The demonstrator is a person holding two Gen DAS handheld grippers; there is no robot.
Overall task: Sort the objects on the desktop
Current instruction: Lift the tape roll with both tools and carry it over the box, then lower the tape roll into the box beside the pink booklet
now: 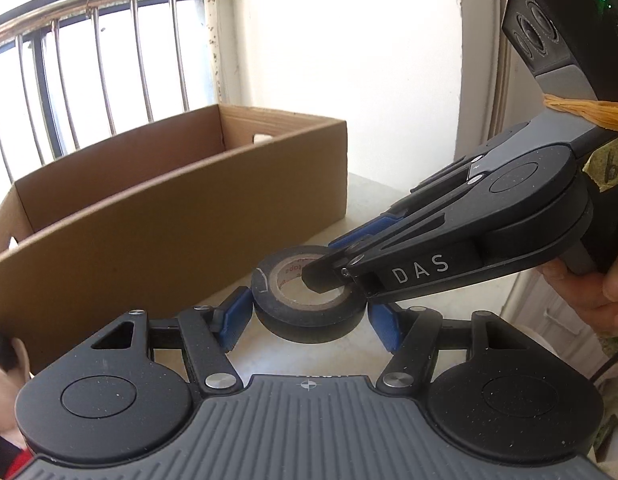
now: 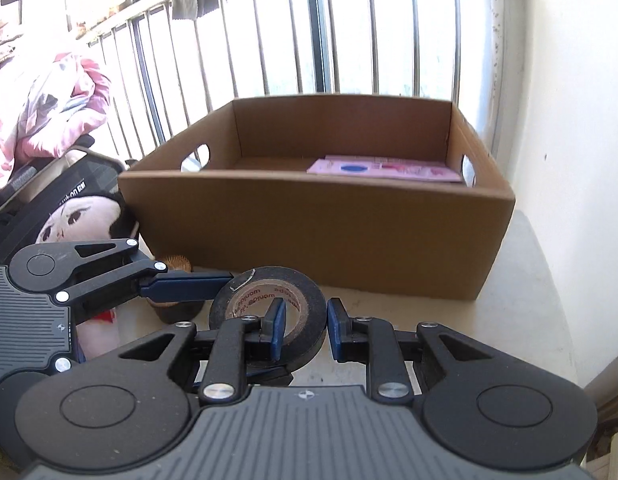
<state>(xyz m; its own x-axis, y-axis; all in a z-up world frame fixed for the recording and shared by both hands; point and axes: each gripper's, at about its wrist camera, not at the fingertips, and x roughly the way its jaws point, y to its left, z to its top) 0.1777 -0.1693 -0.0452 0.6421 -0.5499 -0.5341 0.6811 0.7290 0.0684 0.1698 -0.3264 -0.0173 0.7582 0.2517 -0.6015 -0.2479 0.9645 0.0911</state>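
Between both pairs of tongs, one black roll of electrical tape [image 1: 309, 304] is hanging: left tongs [image 1: 309, 320] are clamping its outer sides, right tongs [image 2: 305, 330] are pinching its wall. Beyond, one open brown cardboard box [image 2: 317, 236] is sitting on the pale surface [image 2: 525, 304]; only the right view is showing one pink card [image 2: 385, 170] inside.

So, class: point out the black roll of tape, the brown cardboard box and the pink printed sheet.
Black roll of tape [image 1: 309, 322]: left wrist view, on its outer black side.
Brown cardboard box [image 2: 309, 236]: right wrist view, on its front wall.
Pink printed sheet [image 2: 389, 170]: right wrist view, on its upper face, inside the box.
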